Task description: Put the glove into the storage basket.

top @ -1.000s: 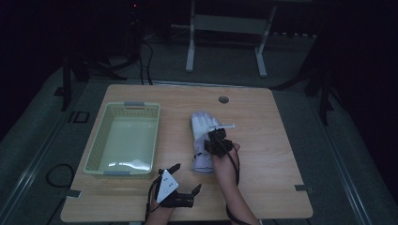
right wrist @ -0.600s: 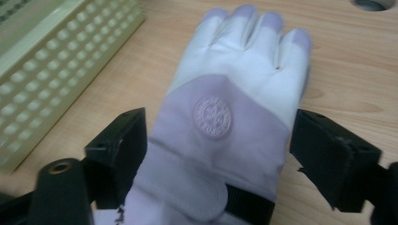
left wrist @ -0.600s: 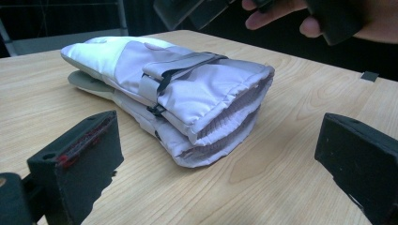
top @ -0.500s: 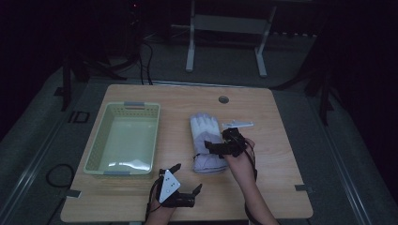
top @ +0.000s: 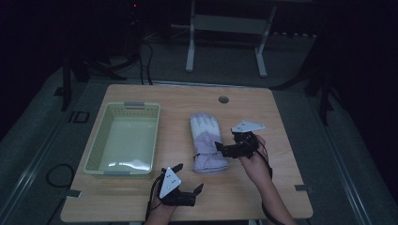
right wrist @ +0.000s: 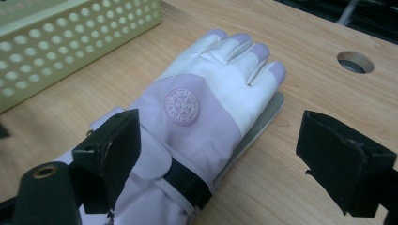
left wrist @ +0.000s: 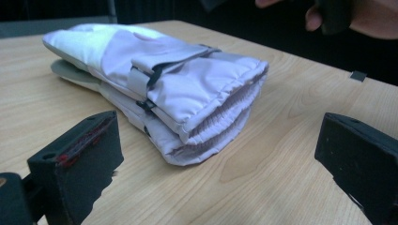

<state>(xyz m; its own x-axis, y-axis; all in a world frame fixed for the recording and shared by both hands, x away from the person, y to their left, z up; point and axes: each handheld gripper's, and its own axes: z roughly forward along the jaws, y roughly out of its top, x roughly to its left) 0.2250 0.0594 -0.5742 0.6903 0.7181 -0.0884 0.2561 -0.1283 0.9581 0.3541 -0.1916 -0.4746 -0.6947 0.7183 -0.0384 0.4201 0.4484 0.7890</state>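
A lilac and white winter glove (top: 206, 143), apparently stacked on a second one, lies flat in the middle of the wooden table (top: 281, 187), fingers pointing away from me. My right gripper (top: 221, 149) hovers at the glove's right edge near the cuff. Its jaws have just been opening and stand open, with nothing pressed between them. In the right gripper view the glove (right wrist: 202, 112) lies just beyond the gripper (right wrist: 230, 154). My left gripper (top: 188, 177) rests open near the front edge, aimed at the glove's cuff (left wrist: 178, 89). The left gripper (left wrist: 218, 159) holds nothing.
A pale green perforated basket (top: 96, 145) stands empty left of the glove, and its wall (right wrist: 70, 42) is in the right gripper view. A round cable hole (top: 223, 99) sits at the table's far side. Dark floor and a metal stand (top: 190, 42) lie beyond.
My right gripper has let go of the glove, lifted off it and drawn back to the right. The glove stays flat on the table. The left gripper has not moved.
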